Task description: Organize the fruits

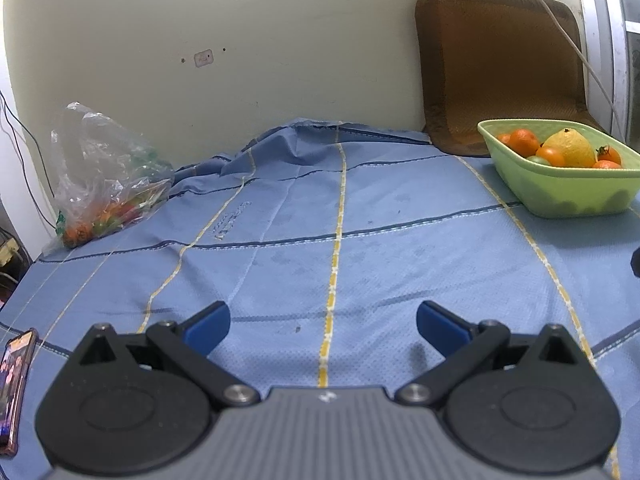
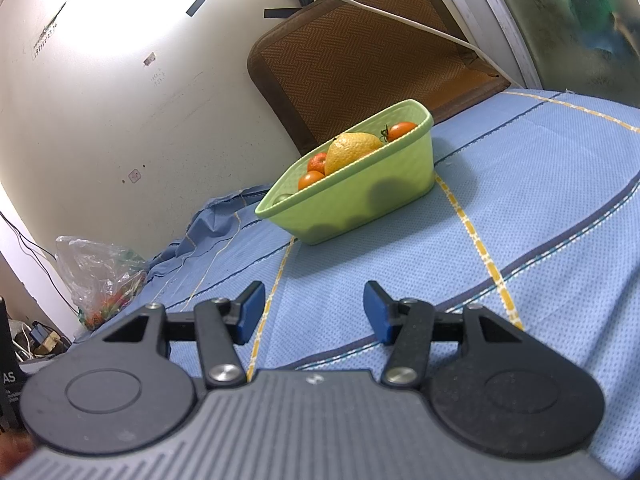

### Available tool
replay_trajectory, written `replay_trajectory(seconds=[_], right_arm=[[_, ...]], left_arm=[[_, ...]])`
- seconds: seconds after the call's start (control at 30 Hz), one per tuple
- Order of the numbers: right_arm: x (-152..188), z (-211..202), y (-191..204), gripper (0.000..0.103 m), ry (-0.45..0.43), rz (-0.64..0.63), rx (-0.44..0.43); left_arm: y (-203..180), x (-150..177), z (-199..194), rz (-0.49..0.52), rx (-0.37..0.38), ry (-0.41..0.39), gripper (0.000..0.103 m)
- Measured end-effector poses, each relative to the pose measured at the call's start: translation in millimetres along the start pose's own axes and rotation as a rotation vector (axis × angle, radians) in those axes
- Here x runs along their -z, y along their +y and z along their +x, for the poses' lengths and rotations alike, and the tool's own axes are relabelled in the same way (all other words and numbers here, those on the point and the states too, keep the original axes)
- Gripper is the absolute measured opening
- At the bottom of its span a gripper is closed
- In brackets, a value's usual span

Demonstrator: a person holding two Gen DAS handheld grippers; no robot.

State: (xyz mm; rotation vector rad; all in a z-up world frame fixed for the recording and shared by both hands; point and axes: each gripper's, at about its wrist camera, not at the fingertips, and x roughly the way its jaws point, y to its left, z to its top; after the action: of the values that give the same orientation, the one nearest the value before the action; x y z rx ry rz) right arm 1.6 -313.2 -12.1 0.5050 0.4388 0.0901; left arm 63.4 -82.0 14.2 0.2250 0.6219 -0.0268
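Blue cloth (image 1: 360, 240) with yellow and dark stripes is covering the whole work surface, bunching into folds where it meets the cream wall (image 1: 280, 40). The left gripper (image 1: 323, 322) is hanging low over the cloth with its blue pads spread wide and nothing between them. The right gripper (image 2: 314, 312) is hovering over the cloth too, its jaws standing partly apart and likewise pinching nothing. The fruit is sitting in two places. A green basket (image 2: 360, 200) is resting on the cloth at the far right of the left view and straight ahead of the right gripper, well apart from its pads; it is holding a yellow citrus (image 2: 352, 148), several oranges (image 1: 524, 142) and a small tomato (image 2: 400, 130) with its green stem showing. Dark round shapes are showing through the basket's wall — more fruit lower down, too dim to name. A clear bag (image 1: 104, 176) is slumping at the far left edge of the cloth against the wall, with small orange, red and green fruit (image 1: 96, 224) gathering at its bottom. A brown woven mat (image 2: 360, 56) is leaning on the wall just behind the basket, and a white cable (image 2: 400, 20) is crossing in front of it. A phone (image 1: 16, 384) is lying at the left view's lower left edge, its screen lit.
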Motion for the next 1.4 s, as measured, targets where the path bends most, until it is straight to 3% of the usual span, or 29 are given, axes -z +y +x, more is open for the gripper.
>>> replay_trajectory(seconds=[1.4], right_arm=[[0.6,-0.2,-2.4,0.060,-0.001,0.027,-0.005]], left_arm=[[-5.4,5.3,1.1,0.044,0.001,0.000,0.103]])
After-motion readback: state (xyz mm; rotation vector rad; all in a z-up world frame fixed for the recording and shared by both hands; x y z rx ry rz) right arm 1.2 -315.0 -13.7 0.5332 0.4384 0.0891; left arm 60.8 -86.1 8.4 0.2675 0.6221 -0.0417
